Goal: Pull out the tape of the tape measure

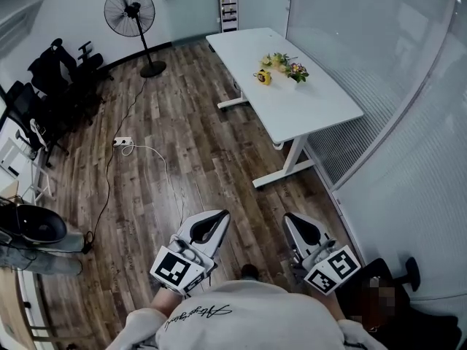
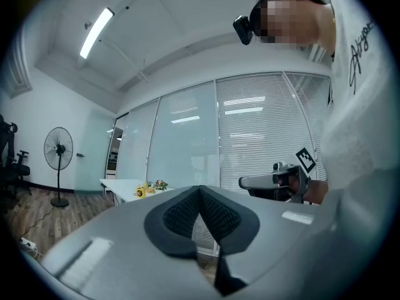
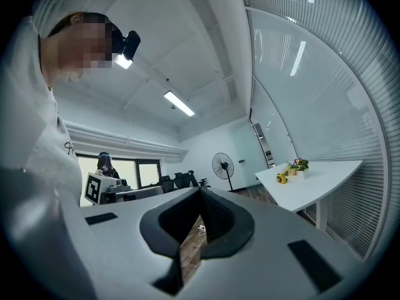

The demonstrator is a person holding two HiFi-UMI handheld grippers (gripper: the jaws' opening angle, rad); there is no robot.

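A yellow tape measure (image 1: 263, 76) lies on the white table (image 1: 306, 108) far ahead, beside a small pot of flowers (image 1: 295, 71). It shows small in the left gripper view (image 2: 142, 192) and in the right gripper view (image 3: 282, 179). Both grippers are held close to my body, well short of the table. My left gripper (image 1: 216, 218) is shut with nothing in it; its pads (image 2: 187, 214) meet. My right gripper (image 1: 291, 221) is shut and empty too, pads (image 3: 215, 220) together.
A standing fan (image 1: 130, 11) is at the far left with a cable and power strip (image 1: 122, 142) on the wooden floor. Black office chairs (image 1: 51, 71) line the left wall. Glass walls with blinds (image 1: 379, 57) run behind the table. A person stands at the left edge (image 1: 33, 261).
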